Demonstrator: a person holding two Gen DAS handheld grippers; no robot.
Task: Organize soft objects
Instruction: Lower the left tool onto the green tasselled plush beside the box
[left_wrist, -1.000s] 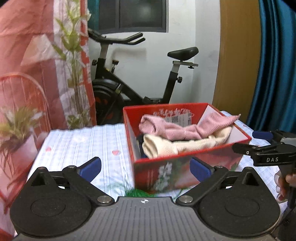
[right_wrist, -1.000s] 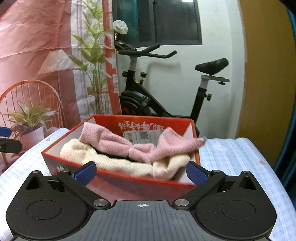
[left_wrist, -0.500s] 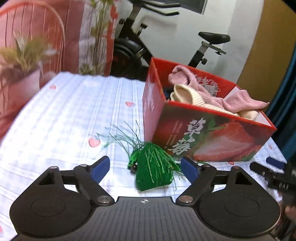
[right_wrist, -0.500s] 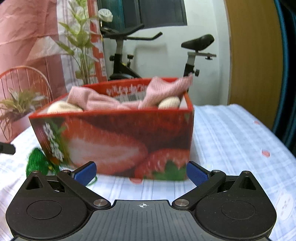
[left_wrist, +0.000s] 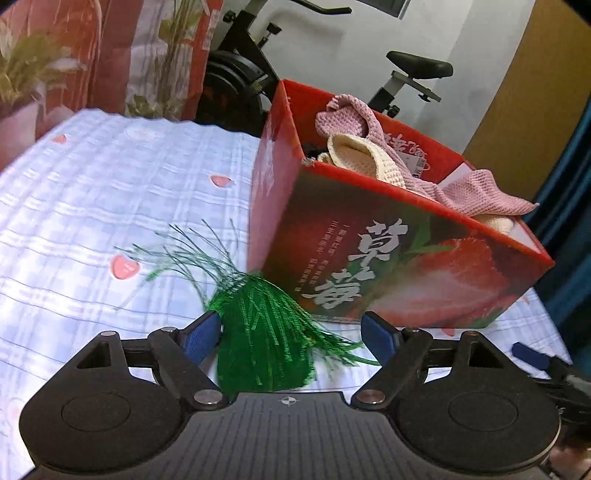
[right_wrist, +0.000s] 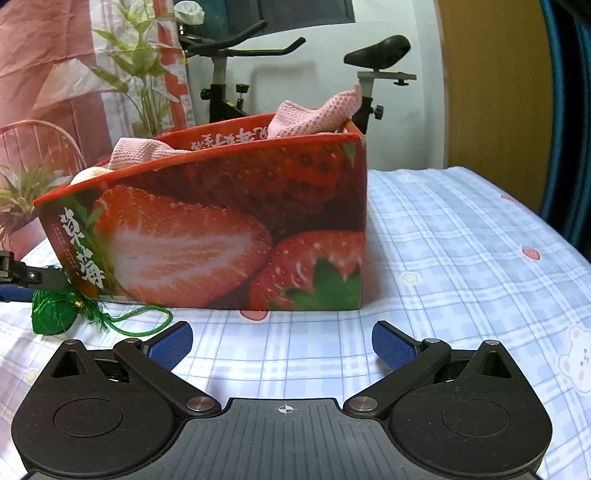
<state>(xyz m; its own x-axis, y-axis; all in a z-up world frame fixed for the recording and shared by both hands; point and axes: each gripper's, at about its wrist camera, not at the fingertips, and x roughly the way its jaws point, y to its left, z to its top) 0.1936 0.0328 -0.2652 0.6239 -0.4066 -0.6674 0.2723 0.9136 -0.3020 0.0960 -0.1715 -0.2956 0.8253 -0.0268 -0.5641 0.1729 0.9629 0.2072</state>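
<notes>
- Your left hand-held gripper (left_wrist: 291, 334) stands wide around the green tassel (left_wrist: 264, 345); close on its thick body.
- Keep the right hand-held gripper (right_wrist: 282, 341), wide and empty, off the strawberry box (right_wrist: 221, 229).

Background of the room beyond the work surface

A black exercise bike with a padded saddle (right_wrist: 380, 50) was seen against a white wall (right_wrist: 295, 85). A pink and white printed curtain with leafy plant motifs (left_wrist: 110, 55) was hung to the left. A blue-checked cloth with small pink strawberry prints (right_wrist: 461, 240) was spread underneath. A tan wooden panel (right_wrist: 491, 85) was seen at the right, beside a dark blue curtain (left_wrist: 569, 206).
</notes>
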